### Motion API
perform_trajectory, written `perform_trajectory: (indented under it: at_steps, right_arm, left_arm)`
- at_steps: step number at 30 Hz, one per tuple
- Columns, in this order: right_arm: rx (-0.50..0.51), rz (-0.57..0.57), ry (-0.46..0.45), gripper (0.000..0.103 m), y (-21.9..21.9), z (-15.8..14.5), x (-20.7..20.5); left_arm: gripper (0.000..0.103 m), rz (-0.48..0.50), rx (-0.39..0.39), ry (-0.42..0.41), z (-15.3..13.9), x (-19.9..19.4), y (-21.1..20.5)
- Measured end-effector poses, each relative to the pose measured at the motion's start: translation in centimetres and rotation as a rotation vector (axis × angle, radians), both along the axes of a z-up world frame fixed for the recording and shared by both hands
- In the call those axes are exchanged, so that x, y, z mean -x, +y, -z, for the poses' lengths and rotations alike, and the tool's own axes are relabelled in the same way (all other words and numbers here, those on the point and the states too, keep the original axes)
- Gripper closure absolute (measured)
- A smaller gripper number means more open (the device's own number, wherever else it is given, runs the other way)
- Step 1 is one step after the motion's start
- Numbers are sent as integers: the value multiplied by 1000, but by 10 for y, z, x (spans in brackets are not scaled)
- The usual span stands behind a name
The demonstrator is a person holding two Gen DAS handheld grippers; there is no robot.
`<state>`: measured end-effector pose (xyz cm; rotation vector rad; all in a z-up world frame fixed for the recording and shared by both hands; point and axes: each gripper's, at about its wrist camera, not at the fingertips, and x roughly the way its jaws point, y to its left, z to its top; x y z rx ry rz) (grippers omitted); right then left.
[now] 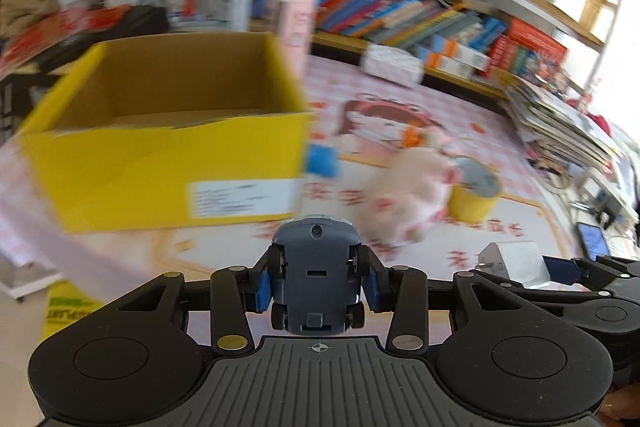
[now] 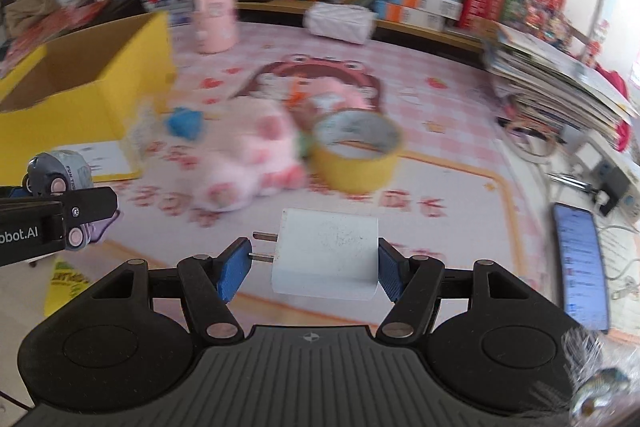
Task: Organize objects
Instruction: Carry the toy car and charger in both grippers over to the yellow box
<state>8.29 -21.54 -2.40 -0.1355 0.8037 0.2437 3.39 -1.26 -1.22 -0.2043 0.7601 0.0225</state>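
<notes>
1. Left gripper (image 1: 318, 283) pinching grey toy car (image 1: 316, 267), lifted near yellow box (image 1: 160, 163).
2. Right gripper (image 2: 314, 267) clamped on white charger (image 2: 326, 253), prongs leftward, above mat (image 2: 460, 147).
3. Plush toy (image 2: 244, 155) and tape roll (image 2: 354, 151) blurred mid-mat.

Packed bookshelves (image 1: 400, 7), pink cartoon-print tabletop (image 2: 440, 115), bright daylight at right

toy car (image 1: 316, 279): smooth blue-grey plastic
charger (image 2: 326, 255): matt white plastic, scuffed, metal prongs
box (image 1: 160, 163): yellow cardboard, brown inside
plush toy (image 2: 244, 159): fluffy pink cloth
tape roll (image 2: 354, 155): yellow, glossy
surface (image 2: 440, 131): smooth printed mat
</notes>
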Motion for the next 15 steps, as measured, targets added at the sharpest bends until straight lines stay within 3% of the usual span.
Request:
perform_trajectory:
  at_steps: [8,15]
  right_arm:
    - [-24,-137,4,40,85,-2,40]
    - [-41,-176,-14,40,129,-5,71]
  left_arm:
    - [62,-103,-17,-4,-8,51,75]
    - [62,-115,-31,-28,-14,77,107]
